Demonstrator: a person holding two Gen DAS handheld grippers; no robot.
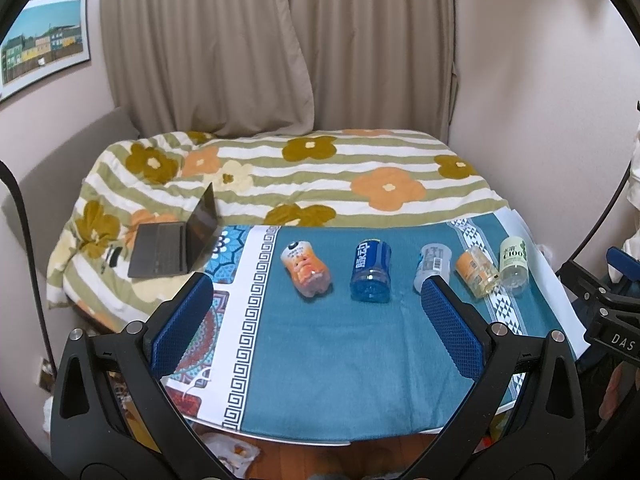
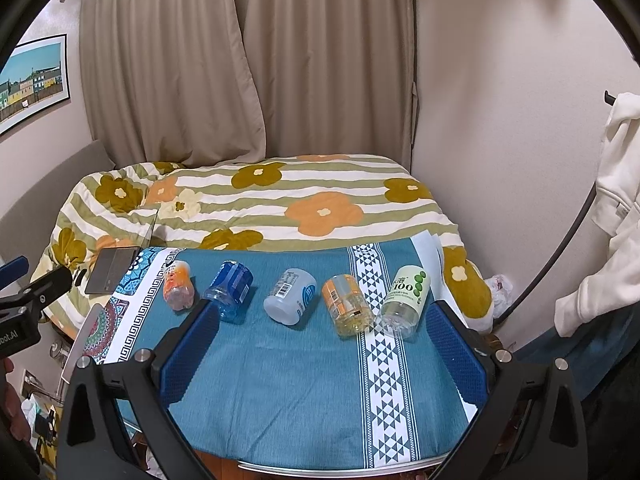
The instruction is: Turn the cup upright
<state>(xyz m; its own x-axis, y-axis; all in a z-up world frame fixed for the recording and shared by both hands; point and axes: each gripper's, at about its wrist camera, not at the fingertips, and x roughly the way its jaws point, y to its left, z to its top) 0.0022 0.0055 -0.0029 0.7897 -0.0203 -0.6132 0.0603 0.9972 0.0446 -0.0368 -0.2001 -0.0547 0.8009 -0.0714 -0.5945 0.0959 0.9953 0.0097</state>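
Several cup-like cut bottles lie on their sides in a row on the blue tablecloth: an orange one, a blue one, a white-grey one, an orange-labelled clear one and a green-white "100" one. The right wrist view shows the same row: orange, blue, white-grey, orange-labelled, green-white. My left gripper is open and empty, held above the near part of the table. My right gripper is open and empty, also short of the row.
An open laptop sits on the flowered quilt behind the table's left end. Curtains and walls stand beyond the bed. A white garment hangs at the right. The table's near edge is below the fingers.
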